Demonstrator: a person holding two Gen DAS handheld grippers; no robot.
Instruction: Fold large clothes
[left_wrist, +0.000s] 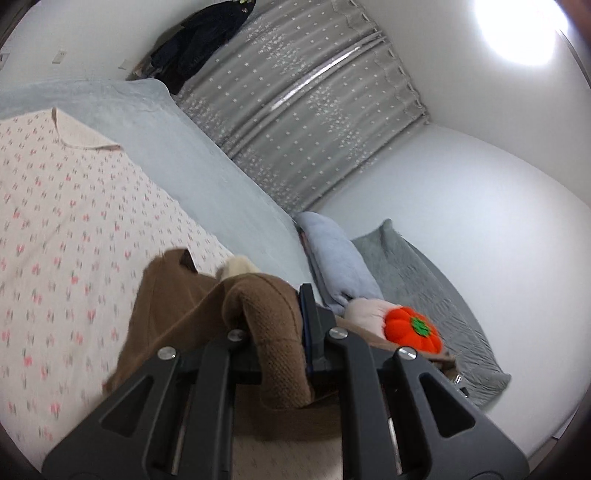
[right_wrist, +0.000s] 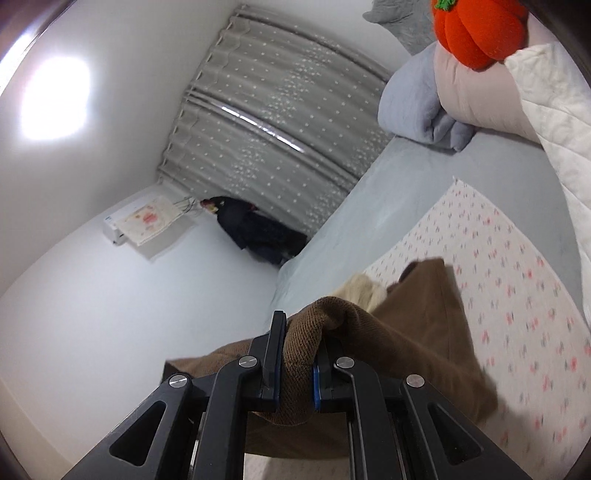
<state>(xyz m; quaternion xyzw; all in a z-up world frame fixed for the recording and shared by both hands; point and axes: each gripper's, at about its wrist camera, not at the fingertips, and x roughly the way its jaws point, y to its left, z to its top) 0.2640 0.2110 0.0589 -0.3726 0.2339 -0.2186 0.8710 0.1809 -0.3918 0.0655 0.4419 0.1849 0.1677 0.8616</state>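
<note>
Bed (left_wrist: 207, 177) with floral sheet (left_wrist: 55, 221) beyond both fingers — left gripper (left_wrist: 273, 332) and right gripper (right_wrist: 295, 354) nearly closed, pinching the brown sweater (right_wrist: 417, 332) (lifted); next, probably, fold it over evenly.

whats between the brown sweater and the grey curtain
In the left wrist view: the floral sheet, then the pale blue bed cover, lie between the brown sweater and the curtain.

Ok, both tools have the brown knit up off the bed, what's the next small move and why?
Probably carry both edges forward and lower them onto the far part. The left tool and right tool each pinch the brown knit garment, which hangs over the floral blanket.
</note>
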